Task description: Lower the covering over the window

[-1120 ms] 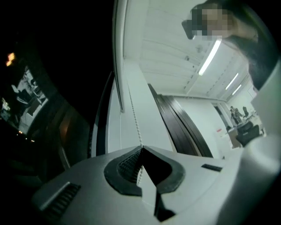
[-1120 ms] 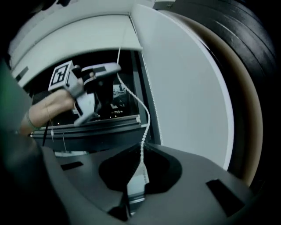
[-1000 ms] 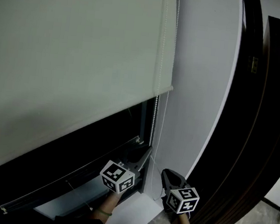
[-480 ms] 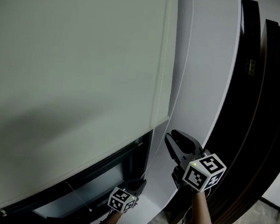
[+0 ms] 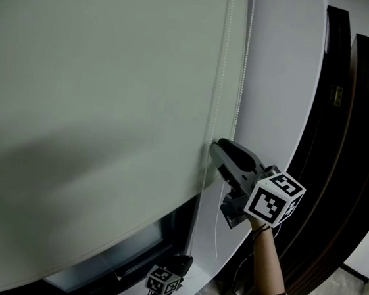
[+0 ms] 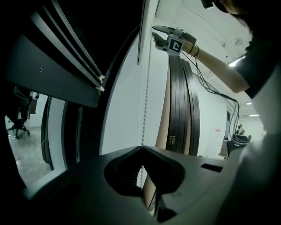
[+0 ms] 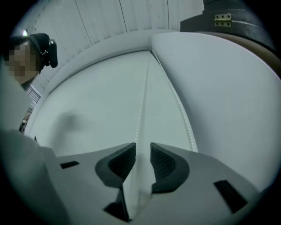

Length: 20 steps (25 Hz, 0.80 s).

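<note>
left gripper view: left tongs [image 6: 142, 148] clamp the bead chain [image 6: 145, 101]; right tongs [image 7: 142, 151], just opening, straddle it loosely.

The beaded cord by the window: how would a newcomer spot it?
Find the pale grey-green roller blind hanging over the window. Along its right edge, against the white wall, hangs the thin white bead chain. Unlike the flat blind and dark curved panels farther right, it is two slender beaded strands.

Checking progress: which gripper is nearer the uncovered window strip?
Left. The left gripper is low beside that window strip; the right gripper, jaws just opening around the bead chain, is higher beside the blind.
</note>
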Each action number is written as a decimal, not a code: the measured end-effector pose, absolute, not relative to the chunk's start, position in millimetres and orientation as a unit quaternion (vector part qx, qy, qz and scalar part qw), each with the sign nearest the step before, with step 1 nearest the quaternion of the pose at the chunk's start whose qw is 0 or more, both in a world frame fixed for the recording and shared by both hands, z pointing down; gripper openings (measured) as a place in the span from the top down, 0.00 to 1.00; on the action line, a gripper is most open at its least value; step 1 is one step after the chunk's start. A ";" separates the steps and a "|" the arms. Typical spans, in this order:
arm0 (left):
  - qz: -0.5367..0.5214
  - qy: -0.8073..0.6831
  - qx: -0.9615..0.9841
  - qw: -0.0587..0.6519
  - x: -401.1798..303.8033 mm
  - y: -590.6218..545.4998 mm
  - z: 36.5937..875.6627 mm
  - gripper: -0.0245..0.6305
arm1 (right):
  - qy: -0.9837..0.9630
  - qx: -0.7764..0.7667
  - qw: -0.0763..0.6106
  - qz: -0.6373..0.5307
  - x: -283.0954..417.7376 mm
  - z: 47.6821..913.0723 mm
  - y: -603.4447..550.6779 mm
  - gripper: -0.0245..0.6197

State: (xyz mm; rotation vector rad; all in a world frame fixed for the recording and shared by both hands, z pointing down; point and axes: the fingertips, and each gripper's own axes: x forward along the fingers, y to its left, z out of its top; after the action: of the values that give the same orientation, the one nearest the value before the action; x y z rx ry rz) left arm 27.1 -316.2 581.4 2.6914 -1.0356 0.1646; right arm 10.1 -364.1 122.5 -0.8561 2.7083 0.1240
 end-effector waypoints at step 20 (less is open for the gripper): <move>0.092 -0.326 0.931 0.135 26.7 -308.3 578.0 0.96 | 0.885 -0.406 0.183 0.135 20.8 91.4 -379.0 0.93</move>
State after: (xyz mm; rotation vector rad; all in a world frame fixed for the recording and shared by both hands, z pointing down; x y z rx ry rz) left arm 26.7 -308.3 578.0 2.6965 -0.9457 0.2672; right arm 20.8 -379.0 91.4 -1.1450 2.4968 0.3805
